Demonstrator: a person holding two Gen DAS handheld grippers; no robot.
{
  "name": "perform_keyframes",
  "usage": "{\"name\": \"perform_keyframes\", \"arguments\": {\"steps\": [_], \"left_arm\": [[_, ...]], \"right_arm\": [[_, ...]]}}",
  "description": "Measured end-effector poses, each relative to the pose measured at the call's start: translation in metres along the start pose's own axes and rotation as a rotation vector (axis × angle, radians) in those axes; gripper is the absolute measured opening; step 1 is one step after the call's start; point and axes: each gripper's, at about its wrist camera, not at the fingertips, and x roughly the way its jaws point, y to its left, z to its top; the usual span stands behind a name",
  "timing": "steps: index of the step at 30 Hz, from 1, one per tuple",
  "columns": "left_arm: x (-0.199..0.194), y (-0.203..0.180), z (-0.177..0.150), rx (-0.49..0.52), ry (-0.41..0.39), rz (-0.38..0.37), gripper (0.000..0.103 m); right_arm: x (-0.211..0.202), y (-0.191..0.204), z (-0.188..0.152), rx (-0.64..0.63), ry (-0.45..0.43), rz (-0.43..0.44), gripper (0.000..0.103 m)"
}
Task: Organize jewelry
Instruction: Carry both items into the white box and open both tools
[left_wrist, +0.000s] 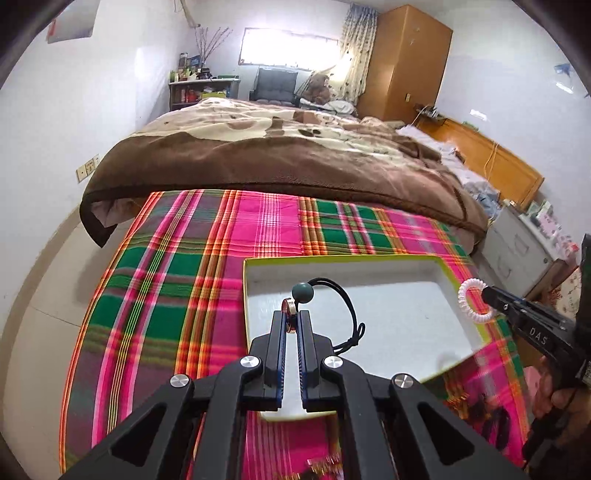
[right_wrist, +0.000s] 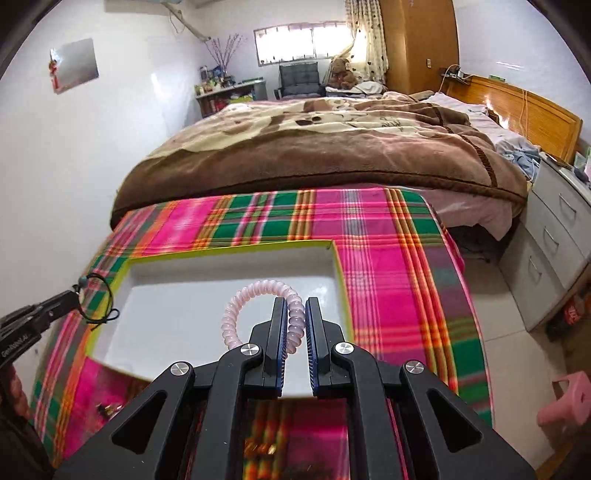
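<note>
A shallow white box (left_wrist: 406, 317) with a yellow-green rim lies on the plaid cloth; it also shows in the right wrist view (right_wrist: 177, 317). My left gripper (left_wrist: 294, 314) is shut on a black cord bracelet (left_wrist: 347, 299) with a green bead and a round charm, held above the box's near left part. It also shows at the left edge of the right wrist view (right_wrist: 99, 299). My right gripper (right_wrist: 295, 301) is shut on a pale pink spiral hair tie (right_wrist: 255, 291), held above the box. That hair tie shows over the box's right rim in the left wrist view (left_wrist: 474, 301).
The pink and green plaid cloth (left_wrist: 166, 295) covers a table. Small gold pieces (right_wrist: 107, 408) lie on the cloth near the front. A bed with a brown blanket (left_wrist: 277, 158) stands just behind. Grey drawers (right_wrist: 557, 236) and a pink stool (right_wrist: 569, 402) are at the right.
</note>
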Motion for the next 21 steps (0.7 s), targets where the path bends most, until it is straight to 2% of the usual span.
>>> {"name": "perform_keyframes", "arguments": {"steps": [12, 21], "left_arm": [[0.067, -0.007, 0.014, 0.022, 0.098, 0.026, 0.005], [0.086, -0.002, 0.009, 0.026, 0.131, 0.046, 0.006]], "right_arm": [[0.056, -0.006, 0.011, -0.039, 0.083, -0.014, 0.010], [0.076, -0.002, 0.009, -0.071, 0.123, -0.034, 0.010]]}}
